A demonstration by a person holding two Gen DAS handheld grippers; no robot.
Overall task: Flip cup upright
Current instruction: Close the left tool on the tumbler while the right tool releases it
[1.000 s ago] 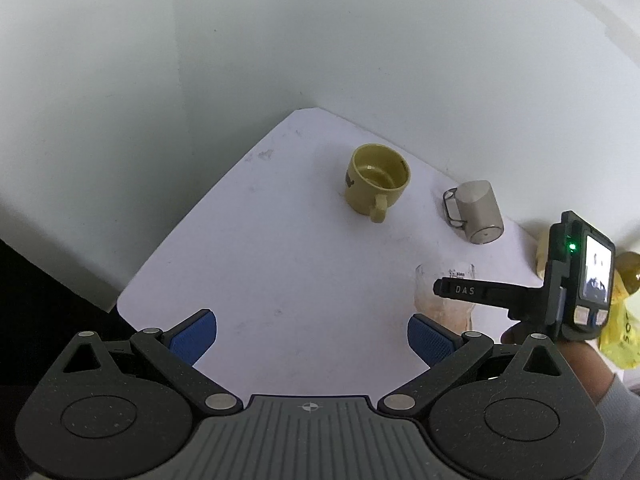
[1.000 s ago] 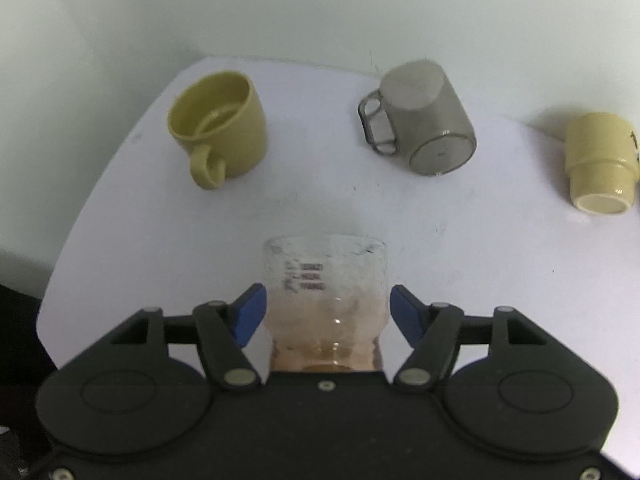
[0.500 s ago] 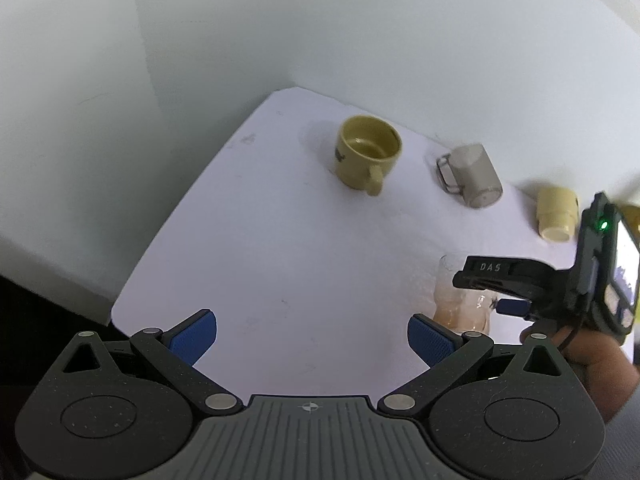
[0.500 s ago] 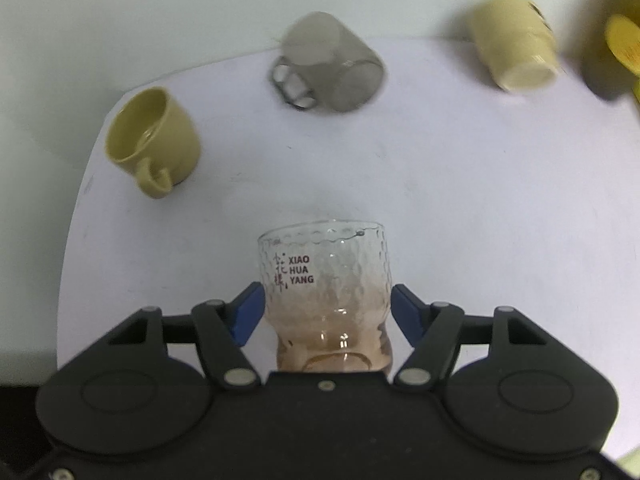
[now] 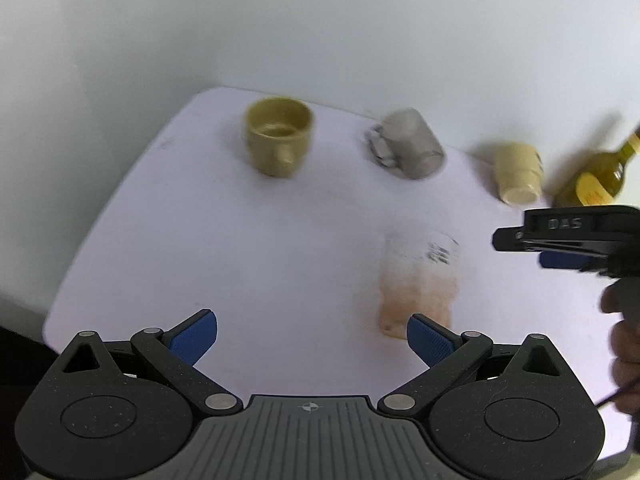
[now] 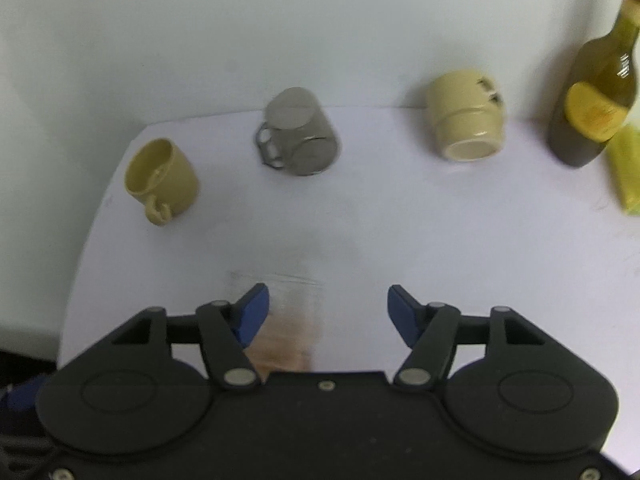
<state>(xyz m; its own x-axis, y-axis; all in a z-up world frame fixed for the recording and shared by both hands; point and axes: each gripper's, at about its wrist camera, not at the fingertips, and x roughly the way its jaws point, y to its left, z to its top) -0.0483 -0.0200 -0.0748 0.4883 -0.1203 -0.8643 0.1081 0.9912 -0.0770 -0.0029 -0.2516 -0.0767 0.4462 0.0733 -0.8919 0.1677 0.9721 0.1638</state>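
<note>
White wall fills the upper half of both views, and below it lies the white counter [image 6: 400, 220] with several cups on it. At the lower centre of the right wrist view, the clear glass cup [image 6: 284, 320] stands with its rim up and its orange-tinted base on the counter. It is just beside the left blue pad of the right hand-held gripper [image 6: 328, 308], partly hidden behind it; whether it touches the pad I cannot tell, because the picture is blurred. This gripper is spread wide and pinches nothing. The left hand-held gripper [image 5: 312, 334] is also spread wide and empty, low in its own view, with the same glass cup [image 5: 418, 280] beyond its right pad.

Three other cups stay along the back of the counter. The yellow mug [image 6: 162, 178] at the left stands upright. The grey mug [image 6: 298, 138] in the middle looks tipped over, with its flat base pointing up and away. The cream cup [image 6: 466, 126] to the right seems to lie on its side with its mouth toward the camera. A dark green bottle [image 6: 592, 100] stands at the far right.

I judge that the grey mug or the cream cup comes next. Both look stiff and smooth, rather light, probably slippery for the pads, and the cream one may chip if it drops. A good place to hold is across the body near the middle, not at the handle, so the cup can turn without slipping
</note>
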